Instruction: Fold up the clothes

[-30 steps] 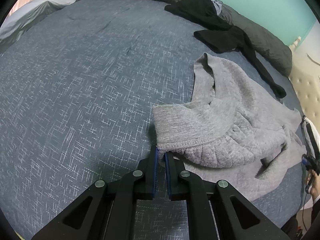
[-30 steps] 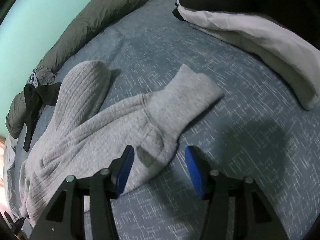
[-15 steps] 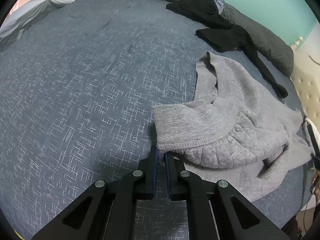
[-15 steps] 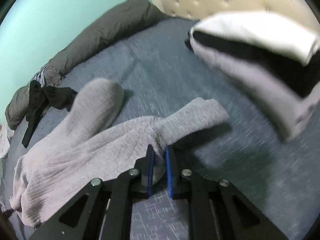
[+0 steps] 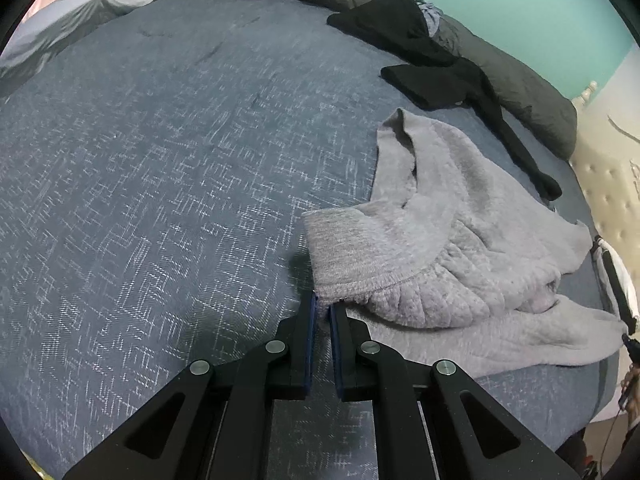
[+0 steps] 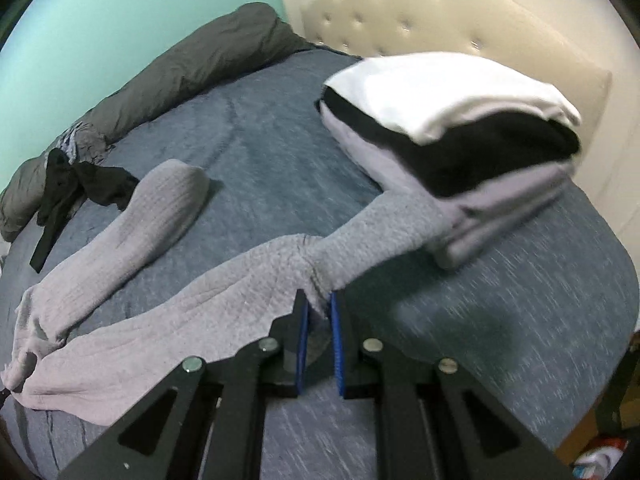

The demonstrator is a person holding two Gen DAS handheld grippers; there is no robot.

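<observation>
Grey sweatpants lie on the bed. Right gripper pinches one ankle cuff; left gripper pinches the waistband corner. Both pairs of fingers are clamped on cloth.

Risks: thin pinches may slip; the lifted cuff touches the folded stack ahead and could topple it.

Long axis runs leftward from the right fingers, waist at the far left.

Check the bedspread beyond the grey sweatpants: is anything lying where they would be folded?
Nothing visible on the open bedspread left of the sweatpants. The folded stack lies right behind the leg cuff that the right gripper pinches; the black garment lies further back. The left gripper pinches the waistband.
</observation>
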